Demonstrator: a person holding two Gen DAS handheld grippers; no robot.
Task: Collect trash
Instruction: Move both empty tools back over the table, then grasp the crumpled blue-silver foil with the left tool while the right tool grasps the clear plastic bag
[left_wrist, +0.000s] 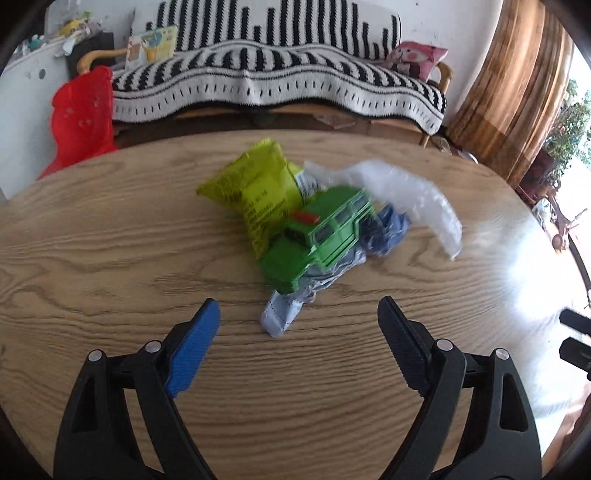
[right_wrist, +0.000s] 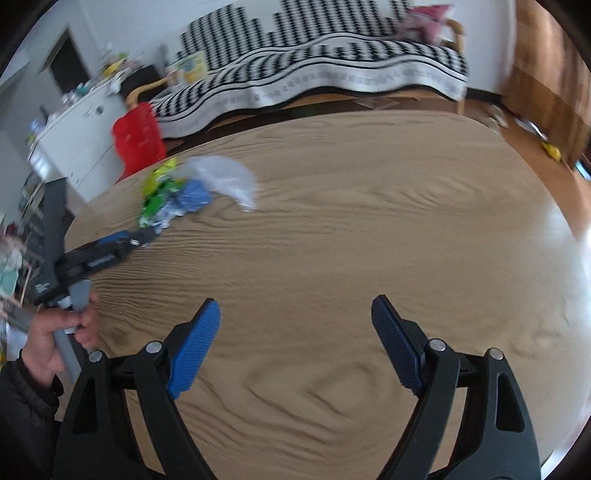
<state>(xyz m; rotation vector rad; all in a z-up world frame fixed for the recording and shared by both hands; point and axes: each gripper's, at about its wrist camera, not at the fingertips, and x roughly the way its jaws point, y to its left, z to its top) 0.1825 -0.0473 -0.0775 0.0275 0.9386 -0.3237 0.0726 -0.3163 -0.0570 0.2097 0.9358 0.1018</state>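
Note:
A pile lies on the round wooden table (left_wrist: 110, 258): a yellow-green snack wrapper (left_wrist: 251, 188), a green toy car (left_wrist: 321, 236), a crumpled blue wrapper (left_wrist: 284, 310) under the car, and a clear plastic bag (left_wrist: 410, 195). My left gripper (left_wrist: 299, 325) is open and empty just short of the blue wrapper. In the right wrist view the pile (right_wrist: 177, 199) sits far left, with the left gripper (right_wrist: 144, 236) beside it. My right gripper (right_wrist: 295, 321) is open and empty over bare table (right_wrist: 369, 221).
A red bag (left_wrist: 83, 118) hangs past the table's far left edge. A sofa with a black-and-white striped cover (left_wrist: 277, 77) stands behind the table. A white cabinet (right_wrist: 81, 144) is at the left, a brown curtain (left_wrist: 517, 85) at the right.

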